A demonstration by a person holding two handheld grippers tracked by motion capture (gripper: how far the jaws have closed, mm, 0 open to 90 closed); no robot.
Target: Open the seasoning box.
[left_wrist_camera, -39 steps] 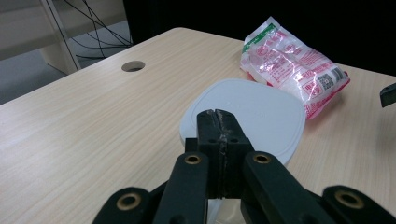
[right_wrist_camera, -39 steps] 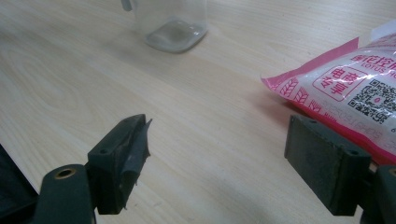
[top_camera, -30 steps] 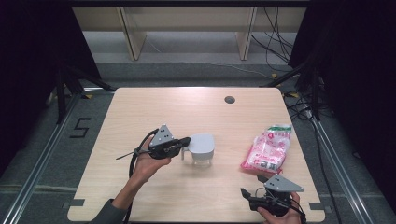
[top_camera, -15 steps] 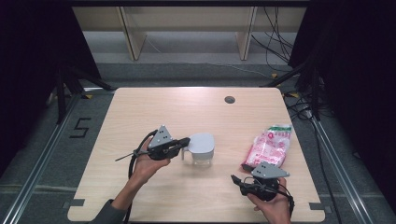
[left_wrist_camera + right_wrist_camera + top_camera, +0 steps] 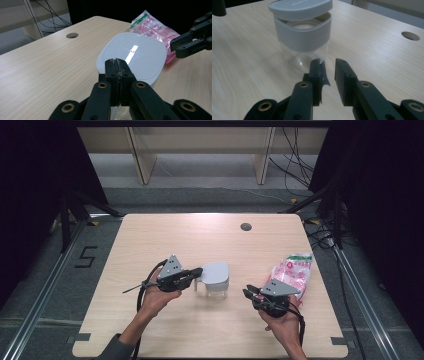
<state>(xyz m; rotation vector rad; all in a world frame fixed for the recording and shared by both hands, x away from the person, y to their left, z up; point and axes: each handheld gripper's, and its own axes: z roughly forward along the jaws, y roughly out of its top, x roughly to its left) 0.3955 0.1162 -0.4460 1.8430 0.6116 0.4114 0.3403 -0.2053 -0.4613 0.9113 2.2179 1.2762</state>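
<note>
The left claw [image 5: 198,271] comes in from the left of the tabletop [image 5: 150,240], its jaws pressed flat together. In the left gripper view they meet at the near edge of the white lid [image 5: 133,56]; whether they pinch that edge or a tab beneath it cannot be told. The lid is a rounded square that sits askew on the clear jar [image 5: 216,286]. In the right gripper view the lid [image 5: 299,7] tilts, with a gap open on one side above the jar's grey collar [image 5: 303,38]. The jar stands upright near the middle of the tabletop, long axis vertical, mouth up. Its lower body is clear glass or plastic [image 5: 298,60], and nothing can be made out inside.

To the right, the right claw [image 5: 248,293] points left toward the jar, well short of it. Its jaws stand a little apart and hold nothing. Just behind the right hand [image 5: 280,322] lies a pink and white printed bag [image 5: 295,270], flat on the tabletop near the right edge.
</note>
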